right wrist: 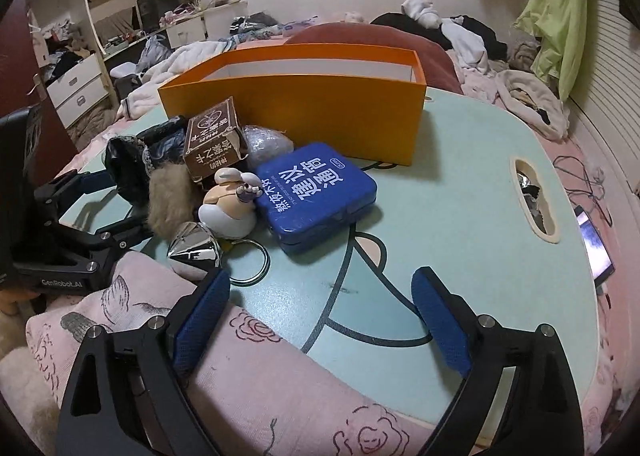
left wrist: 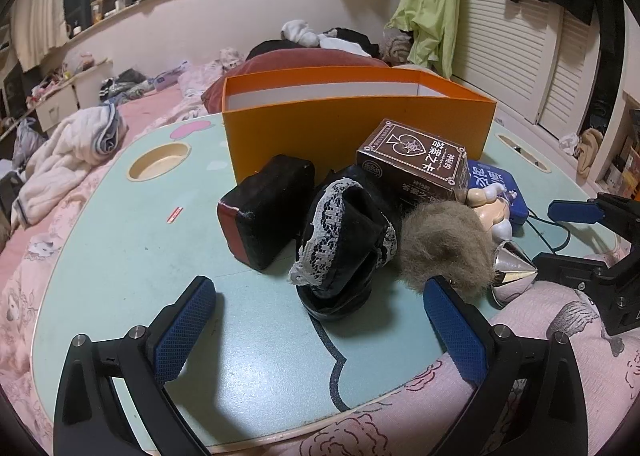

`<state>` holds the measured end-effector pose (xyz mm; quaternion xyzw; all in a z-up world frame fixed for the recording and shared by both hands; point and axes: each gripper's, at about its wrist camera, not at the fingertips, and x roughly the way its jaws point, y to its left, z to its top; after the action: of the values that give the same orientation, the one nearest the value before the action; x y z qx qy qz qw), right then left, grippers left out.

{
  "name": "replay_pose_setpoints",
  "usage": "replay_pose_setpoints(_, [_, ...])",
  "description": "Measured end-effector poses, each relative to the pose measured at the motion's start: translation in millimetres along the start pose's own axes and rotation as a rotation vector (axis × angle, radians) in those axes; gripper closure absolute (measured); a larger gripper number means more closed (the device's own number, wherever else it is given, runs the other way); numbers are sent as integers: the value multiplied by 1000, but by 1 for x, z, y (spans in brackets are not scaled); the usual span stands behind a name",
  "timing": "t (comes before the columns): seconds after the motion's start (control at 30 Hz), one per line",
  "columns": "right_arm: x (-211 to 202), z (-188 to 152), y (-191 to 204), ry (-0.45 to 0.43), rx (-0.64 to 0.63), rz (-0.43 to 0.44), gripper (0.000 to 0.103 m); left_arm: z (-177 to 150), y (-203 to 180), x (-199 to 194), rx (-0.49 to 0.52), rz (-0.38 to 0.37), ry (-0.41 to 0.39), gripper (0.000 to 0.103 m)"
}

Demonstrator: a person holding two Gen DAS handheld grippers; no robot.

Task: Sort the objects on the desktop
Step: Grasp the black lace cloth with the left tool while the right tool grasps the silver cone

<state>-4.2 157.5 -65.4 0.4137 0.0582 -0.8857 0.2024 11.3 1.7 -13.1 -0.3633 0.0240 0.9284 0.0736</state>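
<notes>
Both hand-held grippers hang released over the pale green bench [right wrist: 460,183], nothing between their pads: ahead of the left hand-held gripper [left wrist: 316,320] sits a lace-trimmed black shoe [left wrist: 344,240]; beyond the right hand-held gripper [right wrist: 320,312] lies a blue tin [right wrist: 320,191], an orange box [right wrist: 320,95] behind it.

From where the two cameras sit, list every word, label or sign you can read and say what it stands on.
"GenRobot.AI": white lettering on the black body of the left gripper, seen from the right wrist.
Large white Chinese characters on the blue tin: upside down to the camera, not read with confidence; the small print beside them is too small.
Spade emblem and Chinese characters on the brown card box: upside down, not reliably legible.
Nothing else readable.
</notes>
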Motion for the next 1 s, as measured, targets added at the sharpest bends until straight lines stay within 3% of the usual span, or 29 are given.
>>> replay_pose_setpoints(0.17, [-16, -9, 0, -7, 4, 4, 11, -2, 8, -9, -56, -27, -53, 6])
replay_pose_setpoints(0.33, [-19, -11, -1, -9, 5, 5, 10, -1, 20, -29, -107, -78, -165, 33])
replay_pose_setpoints(0.43, [-19, -10, -2, -9, 4, 5, 10, 5, 17, -30, -84, -94, -182, 33])
replay_pose_setpoints(0.6, [-19, -10, -2, -8, 2, 7, 10, 24, 14, -15, -75, -120, -138, 36])
replay_pose_setpoints(0.63, [-19, -10, -3, -8, 2, 7, 10, 28, 11, -9, -60, -119, -113, 40])
replay_pose_setpoints(0.7, [-19, -10, -2, -8, 2, 7, 11, 26, 5, -3, -37, -127, -77, 65])
replay_pose_setpoints(0.8, [-19, -10, -3, -8, 3, 8, 10, 23, 0, -8, -10, -129, -105, 75])
replay_pose_setpoints(1.0, [-19, -9, -4, -9, 3, 8, 10, 8, 4, -41, -6, -134, -182, 76])
